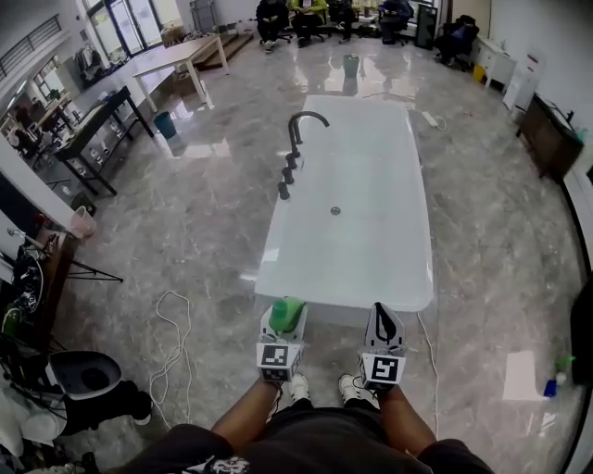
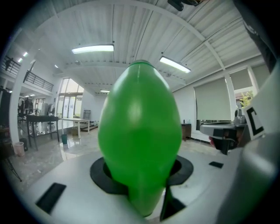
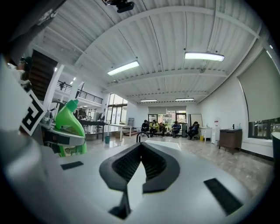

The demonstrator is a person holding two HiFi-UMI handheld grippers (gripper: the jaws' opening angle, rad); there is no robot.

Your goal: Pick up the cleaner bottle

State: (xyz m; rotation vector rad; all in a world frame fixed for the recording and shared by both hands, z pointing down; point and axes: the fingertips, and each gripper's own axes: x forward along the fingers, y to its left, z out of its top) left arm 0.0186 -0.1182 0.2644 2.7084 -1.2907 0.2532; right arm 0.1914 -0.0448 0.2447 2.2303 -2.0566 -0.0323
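The cleaner bottle (image 1: pixel 288 313) is bright green and sits gripped in my left gripper (image 1: pixel 282 326), held up in front of the person's legs at the near end of the bathtub. In the left gripper view the bottle (image 2: pixel 140 131) fills the middle, with the black pads (image 2: pixel 103 174) pressed against its sides. My right gripper (image 1: pixel 384 319) is level beside it, shut with nothing in it; its fingertips meet at a point (image 3: pixel 141 145). From the right gripper view the green bottle (image 3: pixel 69 124) shows at the left, with its label low down.
A long white bathtub (image 1: pixel 398 250) with a black faucet (image 1: pixel 301 125) lies straight ahead. A white cable (image 1: pixel 174 319) loops on the marble floor at left. Tables (image 1: pixel 176 60) stand far left and people sit at the back (image 1: pixel 320 14). A small bottle (image 1: pixel 554 381) and paper (image 1: pixel 521 375) lie right.
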